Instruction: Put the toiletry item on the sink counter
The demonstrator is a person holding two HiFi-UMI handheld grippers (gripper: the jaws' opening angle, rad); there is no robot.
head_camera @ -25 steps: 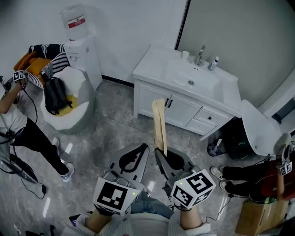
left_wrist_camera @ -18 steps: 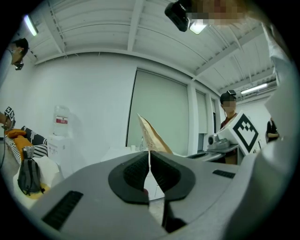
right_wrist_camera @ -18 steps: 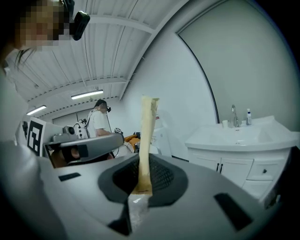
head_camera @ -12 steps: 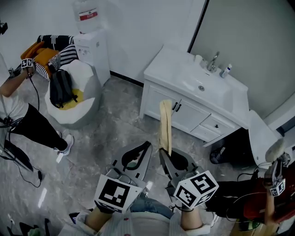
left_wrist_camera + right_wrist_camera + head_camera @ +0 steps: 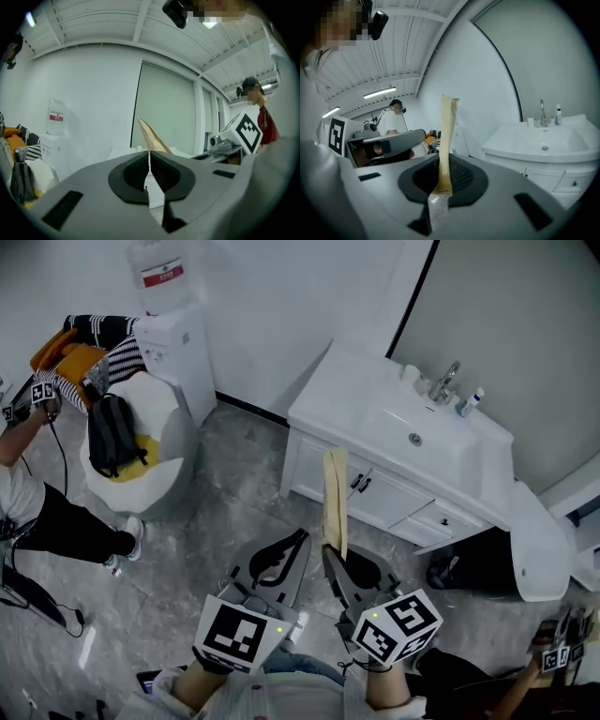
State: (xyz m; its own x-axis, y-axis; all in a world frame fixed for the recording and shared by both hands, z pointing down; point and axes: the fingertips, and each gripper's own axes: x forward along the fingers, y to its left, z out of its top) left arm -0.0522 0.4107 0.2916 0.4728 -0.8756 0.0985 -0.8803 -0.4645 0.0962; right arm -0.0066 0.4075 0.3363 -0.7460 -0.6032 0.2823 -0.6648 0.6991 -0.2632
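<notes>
Toiletry item (image 5: pixel 446 131) pinched, right tongs (image 5: pixel 440 161) (left tongs (image 5: pixel 149 157) shut).

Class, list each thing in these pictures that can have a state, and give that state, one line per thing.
beige packet: upright, not yet on the sink counter.
right claw: shut on the beige packet's lower end.
left claw: shut, nothing between its jaws.
cabinet doors: closed.
drawer: closed.
sink basin: empty.
backpack: slumped in the white chair.
</notes>
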